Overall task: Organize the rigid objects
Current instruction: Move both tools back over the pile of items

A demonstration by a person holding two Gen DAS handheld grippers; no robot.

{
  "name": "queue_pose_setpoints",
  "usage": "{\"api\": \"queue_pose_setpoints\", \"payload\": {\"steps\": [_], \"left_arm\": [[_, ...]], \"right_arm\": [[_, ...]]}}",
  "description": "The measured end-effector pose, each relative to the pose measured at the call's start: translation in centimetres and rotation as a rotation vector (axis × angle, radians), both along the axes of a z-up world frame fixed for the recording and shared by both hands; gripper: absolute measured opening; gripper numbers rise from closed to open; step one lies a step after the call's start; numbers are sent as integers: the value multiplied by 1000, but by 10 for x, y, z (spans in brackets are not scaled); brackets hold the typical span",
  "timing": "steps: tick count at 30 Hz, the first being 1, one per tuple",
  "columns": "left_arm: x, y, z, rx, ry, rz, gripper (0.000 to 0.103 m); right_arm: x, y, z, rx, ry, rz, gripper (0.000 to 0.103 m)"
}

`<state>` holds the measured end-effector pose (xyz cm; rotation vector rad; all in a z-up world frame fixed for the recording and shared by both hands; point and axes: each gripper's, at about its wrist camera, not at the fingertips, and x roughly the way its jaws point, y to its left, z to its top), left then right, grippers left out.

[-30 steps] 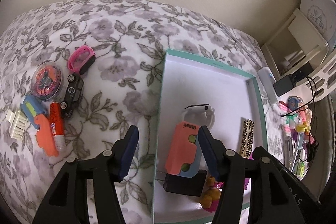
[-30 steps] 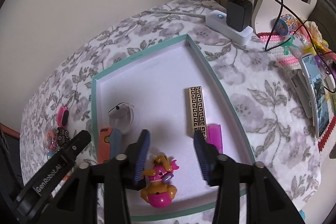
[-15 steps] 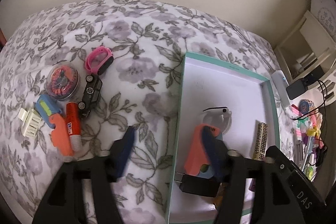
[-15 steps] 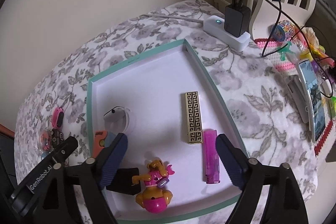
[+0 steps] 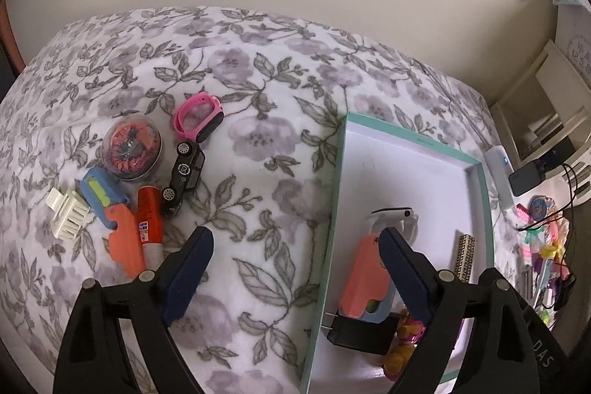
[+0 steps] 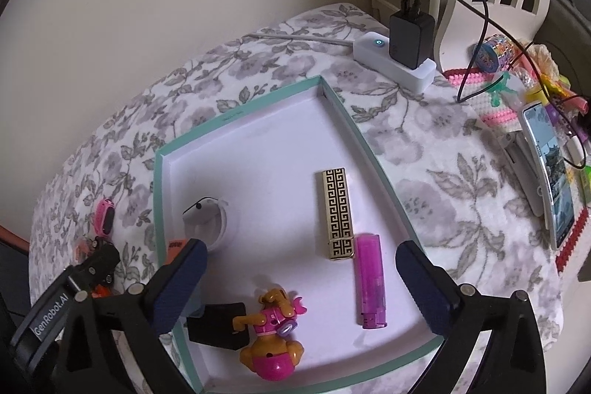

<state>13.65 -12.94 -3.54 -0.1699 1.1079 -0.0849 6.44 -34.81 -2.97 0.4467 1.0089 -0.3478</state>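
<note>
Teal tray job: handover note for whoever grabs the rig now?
Left hand-held gripper: jaws just opened, empty, straddling the tray's left rim.
Right hand-held gripper: jaws just opened, empty, over the tray.
Teal tray holds: puppy figure, purple lighter, gold case, orange toy, black plug.
Left to do: pink watch, toy car, glue stick wait on the blanket.

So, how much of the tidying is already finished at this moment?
Done: the teal box already holds six items, among them the gold case, purple lighter and toy dog.

In hand: nothing. The left hand-held gripper and right hand-held gripper have just been opening, with nothing clamped.

Left: the pink watch, toy car, red tube and their neighbours on the floral blanket.
</note>
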Motion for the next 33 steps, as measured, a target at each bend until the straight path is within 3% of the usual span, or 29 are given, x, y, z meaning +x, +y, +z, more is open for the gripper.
{"api": "queue_pose_setpoints", "payload": {"steps": [12,15,20,26,33], "left_arm": [[-1,12,7,35,-31,52,92],[-2,17,11,25,-52,62,98],[-3,25,17,18,-76,87,98],[0,42,19,-28,-77,128,98],[7,76,29,-113,-103,185,99]], "right_arm": [[-1,1,1,-13,-8,-6,103],[0,2,2,-7,-17,-2,103],[0,3,4,8,-49,-1,103],[2,12,15,51,-105,18,103],[17,48,45,-28,-155,102,103]]}}
